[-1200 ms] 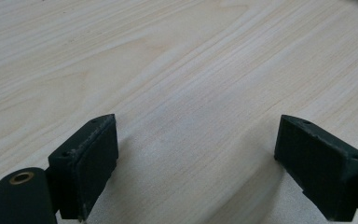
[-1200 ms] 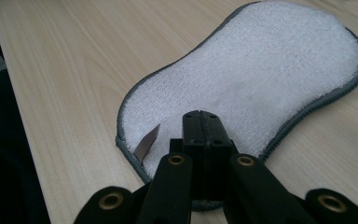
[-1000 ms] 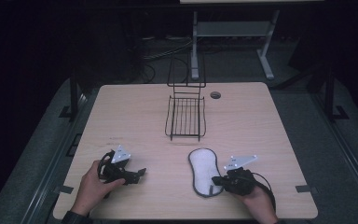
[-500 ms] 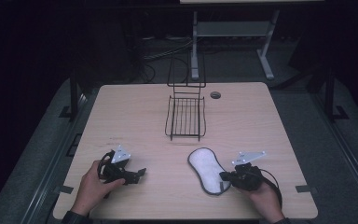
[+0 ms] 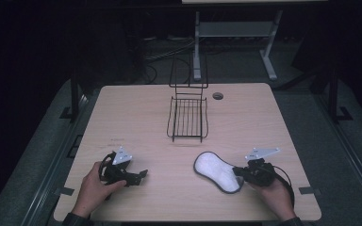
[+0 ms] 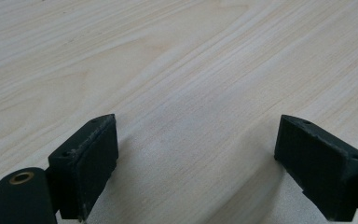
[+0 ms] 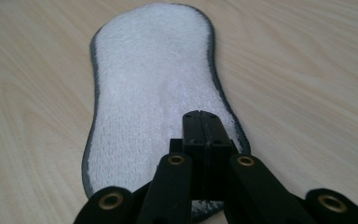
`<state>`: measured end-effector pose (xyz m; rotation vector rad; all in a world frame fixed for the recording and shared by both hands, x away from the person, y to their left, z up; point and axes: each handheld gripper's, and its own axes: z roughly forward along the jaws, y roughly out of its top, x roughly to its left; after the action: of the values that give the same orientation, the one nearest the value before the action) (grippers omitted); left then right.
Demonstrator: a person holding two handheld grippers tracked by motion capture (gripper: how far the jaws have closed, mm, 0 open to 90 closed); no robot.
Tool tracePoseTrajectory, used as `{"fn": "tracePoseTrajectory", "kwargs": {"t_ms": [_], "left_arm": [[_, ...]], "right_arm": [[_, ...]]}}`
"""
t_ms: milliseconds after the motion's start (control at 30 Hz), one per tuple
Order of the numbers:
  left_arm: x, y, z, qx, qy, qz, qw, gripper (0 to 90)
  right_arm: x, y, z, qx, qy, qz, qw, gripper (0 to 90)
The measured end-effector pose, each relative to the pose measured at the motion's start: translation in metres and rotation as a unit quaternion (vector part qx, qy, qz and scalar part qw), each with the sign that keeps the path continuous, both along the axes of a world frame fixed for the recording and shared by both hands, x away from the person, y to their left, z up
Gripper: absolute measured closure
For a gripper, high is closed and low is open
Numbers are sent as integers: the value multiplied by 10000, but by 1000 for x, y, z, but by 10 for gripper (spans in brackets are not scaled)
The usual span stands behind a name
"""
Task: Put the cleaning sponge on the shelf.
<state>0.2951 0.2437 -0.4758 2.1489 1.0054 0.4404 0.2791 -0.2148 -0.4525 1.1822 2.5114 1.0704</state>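
Observation:
A white terry pad (image 5: 215,170) with a dark grey rim lies flat on the wooden table (image 5: 264,122) near its front edge. My right gripper (image 5: 238,171) is shut on the pad's right end. In the right gripper view the pad (image 7: 154,93) stretches away from the right gripper (image 7: 200,119), whose jaws are pressed together over its near edge. At the front left a hand holds my left gripper (image 5: 141,175), pointing right. In the left gripper view the left gripper (image 6: 196,140) stands open over bare wood, with nothing between its fingers.
A black wire basket (image 5: 187,117) with a tall back frame stands at the table's middle, beyond the pad. A round cable hole (image 5: 218,96) lies to its right near the far edge. Dark floor and a grey stand surround the table.
My right gripper has moved to the right and the pad has slid and turned with it. The left gripper has stayed in place.

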Motion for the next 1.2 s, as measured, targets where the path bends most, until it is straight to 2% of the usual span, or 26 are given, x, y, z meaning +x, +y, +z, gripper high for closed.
{"fn": "tracePoseTrajectory", "kwargs": {"t_ms": [267, 367, 433, 533, 567, 600, 733, 767, 833, 867, 933, 1000, 1100, 1200], "left_arm": [[0, 0, 0, -1, 0, 2, 10000, 126], [0, 0, 0, 0, 0, 2, 10000, 126], [0, 0, 0, 0, 0, 2, 10000, 126], [0, 0, 0, -1, 0, 2, 10000, 126], [0, 0, 0, -2, -1, 3, 10000, 126], [0, 0, 0, -1, -1, 3, 10000, 126], [0, 0, 0, 3, -4, 1, 10000, 126], [0, 0, 0, 3, -4, 1, 10000, 126], [0, 0, 0, -1, -1, 3, 10000, 126], [0, 0, 0, 5, -3, 1, 10000, 126], [0, 0, 0, 3, -4, 3, 10000, 126], [0, 0, 0, 17, 0, -6, 10000, 126], [0, 0, 0, 11, 0, -4, 10000, 126], [0, 0, 0, 12, 0, -6, 10000, 126]], "right_arm": [[4, -10, 0, 32, 21, -114, 9999, 894], [4, -11, 3, 81, -8, -70, 9999, 855], [5, -13, 10, 267, -32, -108, 9996, 774], [8, -14, 13, 325, -29, -80, 9994, 687], [9, -14, 14, 344, -29, -53, 9994, 633], [12, -13, 15, 358, -30, -19, 9994, 536], [19, -9, 15, 375, 16, 101, 9992, 370], [19, -9, 15, 375, 16, 101, 9992, 370], [23, -3, 15, 269, 6, 208, 9994, 271], [23, -3, 15, 269, 6, 208, 9994, 271], [26, 4, 15, 212, -63, 317, 9993, 167], [28, 9, 15, 134, -110, 406, 9990, 135], [30, 14, 14, 166, -119, 544, 9983, 126], [34, 19, 10, 126, -65, 675, 9976, 100]]}}
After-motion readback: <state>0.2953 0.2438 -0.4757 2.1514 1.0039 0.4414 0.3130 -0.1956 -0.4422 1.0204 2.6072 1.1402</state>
